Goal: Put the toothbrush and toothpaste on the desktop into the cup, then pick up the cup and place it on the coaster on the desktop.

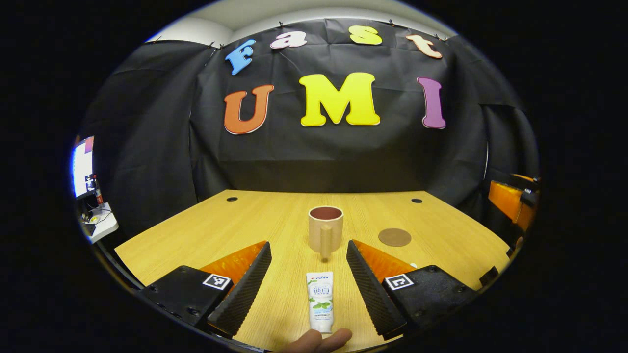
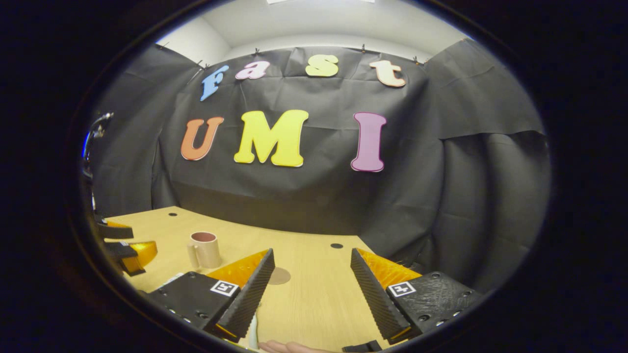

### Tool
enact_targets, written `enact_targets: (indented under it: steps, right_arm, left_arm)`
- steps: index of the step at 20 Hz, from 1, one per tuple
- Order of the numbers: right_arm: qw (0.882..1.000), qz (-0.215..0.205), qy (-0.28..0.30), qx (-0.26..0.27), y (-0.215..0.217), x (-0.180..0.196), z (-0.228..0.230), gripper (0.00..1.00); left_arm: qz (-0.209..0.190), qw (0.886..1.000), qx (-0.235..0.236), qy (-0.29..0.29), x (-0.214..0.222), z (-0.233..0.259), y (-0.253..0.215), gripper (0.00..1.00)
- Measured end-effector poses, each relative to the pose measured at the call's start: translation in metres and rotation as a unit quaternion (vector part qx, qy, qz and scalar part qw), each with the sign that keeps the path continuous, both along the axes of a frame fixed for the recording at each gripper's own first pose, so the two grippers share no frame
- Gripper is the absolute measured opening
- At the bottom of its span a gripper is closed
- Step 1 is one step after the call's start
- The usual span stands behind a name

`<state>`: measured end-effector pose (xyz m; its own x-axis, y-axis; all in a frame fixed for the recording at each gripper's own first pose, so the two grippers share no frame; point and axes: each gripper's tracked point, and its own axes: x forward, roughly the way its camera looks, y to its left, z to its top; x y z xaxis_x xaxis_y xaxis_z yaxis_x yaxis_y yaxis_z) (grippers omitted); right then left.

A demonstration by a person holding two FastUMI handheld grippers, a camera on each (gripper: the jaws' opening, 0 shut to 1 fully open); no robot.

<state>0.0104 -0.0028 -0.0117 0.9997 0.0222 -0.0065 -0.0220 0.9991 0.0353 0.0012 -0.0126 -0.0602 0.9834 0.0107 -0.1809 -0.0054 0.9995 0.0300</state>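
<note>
A beige cup (image 1: 325, 230) with its handle toward me stands upright mid-table, and its inside looks dark and empty. A white toothpaste tube (image 1: 320, 301) lies flat on the wooden table (image 1: 196, 235), between the fingers of my open left gripper (image 1: 308, 246), which hold nothing. A round brown coaster (image 1: 394, 237) lies right of the cup. In the right gripper view, my right gripper (image 2: 312, 252) is open over bare table, with the cup (image 2: 204, 249) to its left and the coaster (image 2: 280, 276) half hidden behind one finger. A pale slim object (image 2: 252, 332), perhaps the toothbrush, peeks from under that finger.
A person's fingertip (image 1: 319, 340) touches the near end of the tube. The left gripper (image 2: 125, 247) sits at the far left of the right gripper view, beyond the cup. Cable holes (image 1: 232, 199) mark the table's back. A screen and small white shelf (image 1: 100, 223) stand off the left edge.
</note>
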Motion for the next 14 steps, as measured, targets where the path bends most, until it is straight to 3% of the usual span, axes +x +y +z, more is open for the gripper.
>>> enact_targets:
  steps: [3, 5, 10, 14]
  right_arm:
    - [1.000, 0.002, 0.005, 0.001, 0.001, 0.004, -0.005, 0.94]
    - [1.000, 0.004, 0.013, -0.002, 0.004, 0.006, -0.010, 0.94]
    - [0.999, 0.008, 0.030, -0.015, 0.014, 0.012, -0.024, 0.94]
    - [0.998, 0.018, 0.053, -0.012, 0.022, 0.017, -0.039, 0.95]
  left_arm:
    - [-0.002, 0.999, 0.007, 0.048, -0.004, -0.036, -0.001, 0.98]
    - [-0.011, 0.996, -0.014, 0.090, -0.007, -0.064, -0.008, 0.98]
    - [-0.001, 0.981, -0.050, 0.188, 0.000, -0.115, -0.011, 0.99]
    - [0.001, 0.979, -0.030, 0.201, 0.000, -0.118, -0.008, 0.97]
